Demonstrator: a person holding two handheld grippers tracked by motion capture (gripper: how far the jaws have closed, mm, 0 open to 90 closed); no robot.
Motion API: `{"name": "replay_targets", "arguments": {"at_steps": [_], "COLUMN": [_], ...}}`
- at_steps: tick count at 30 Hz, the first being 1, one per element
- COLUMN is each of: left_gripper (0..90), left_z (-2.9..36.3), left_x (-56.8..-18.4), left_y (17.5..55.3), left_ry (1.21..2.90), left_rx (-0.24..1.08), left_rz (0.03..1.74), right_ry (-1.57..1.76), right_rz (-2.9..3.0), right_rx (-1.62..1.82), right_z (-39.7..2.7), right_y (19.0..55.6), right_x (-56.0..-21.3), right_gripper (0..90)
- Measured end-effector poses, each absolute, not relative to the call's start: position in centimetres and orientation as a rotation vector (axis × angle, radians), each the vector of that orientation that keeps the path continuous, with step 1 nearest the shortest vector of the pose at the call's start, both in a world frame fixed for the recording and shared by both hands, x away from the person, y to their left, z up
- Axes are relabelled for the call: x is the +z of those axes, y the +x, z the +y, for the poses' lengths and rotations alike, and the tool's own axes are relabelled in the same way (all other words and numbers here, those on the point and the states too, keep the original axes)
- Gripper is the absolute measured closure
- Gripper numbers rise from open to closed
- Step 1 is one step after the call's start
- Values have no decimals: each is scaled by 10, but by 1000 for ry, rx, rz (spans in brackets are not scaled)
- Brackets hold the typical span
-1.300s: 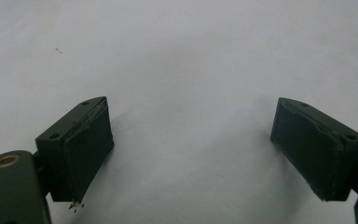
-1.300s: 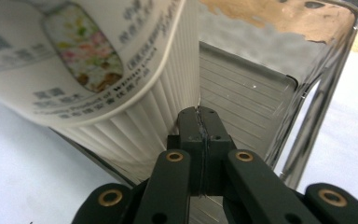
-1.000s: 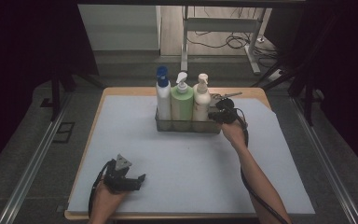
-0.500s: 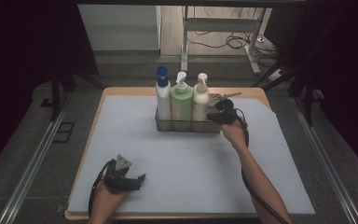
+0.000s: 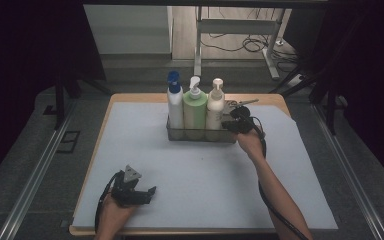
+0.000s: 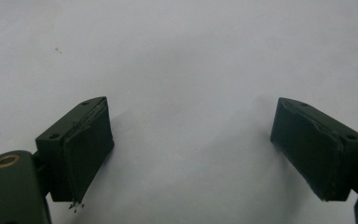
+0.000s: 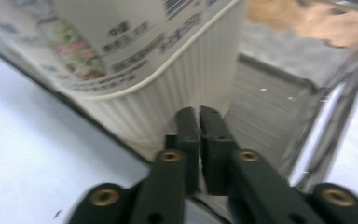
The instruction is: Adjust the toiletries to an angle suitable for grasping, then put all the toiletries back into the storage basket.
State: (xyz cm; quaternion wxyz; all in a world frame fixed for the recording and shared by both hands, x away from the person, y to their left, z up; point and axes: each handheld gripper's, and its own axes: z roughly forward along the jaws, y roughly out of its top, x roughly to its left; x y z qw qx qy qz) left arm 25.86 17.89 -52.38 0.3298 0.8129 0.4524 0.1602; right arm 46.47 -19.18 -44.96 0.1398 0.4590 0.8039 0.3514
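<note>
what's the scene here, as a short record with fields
surface: table under a pale sheet
holder: clear ribbed basket at the far middle
contents: blue-capped bottle, green bottle, cream bottle, upright in a row
right gripper: at the basket's right end; jaws nearly together, having just opened slightly, nothing visible between them
left gripper: open above the bare sheet, near edge

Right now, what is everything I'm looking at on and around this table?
Pump bottles: three in a row; blue-capped white, green, cream; standing in the basket.
Basket: one, grey, back middle of the table.
Mat: one, pale grey-blue, covering the table.
Table: one, wooden edge.
Keys: small metal bunch, right of the bottles.
Left gripper: black, jaws wide open, near front edge.
Right gripper: black, jaws nearly together at the basket's right end.
</note>
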Motion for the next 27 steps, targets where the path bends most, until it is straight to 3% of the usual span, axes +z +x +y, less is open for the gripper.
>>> {"name": "replay_targets", "arguments": {"at_steps": [17, 27], "left_gripper": [123, 123], "left_z": [179, 179], "left_x": [-524, -524], "left_y": [258, 258], "left_ry": [2126, 2126], "left_rx": [421, 421], "left_rz": [1182, 1182], "right_ry": [1296, 1273], "right_rz": [2274, 2271], "right_rx": [963, 980], "right_z": [-196, -205], "right_y": [458, 450], "right_x": [-442, -438], "right_gripper": [631, 430]}}
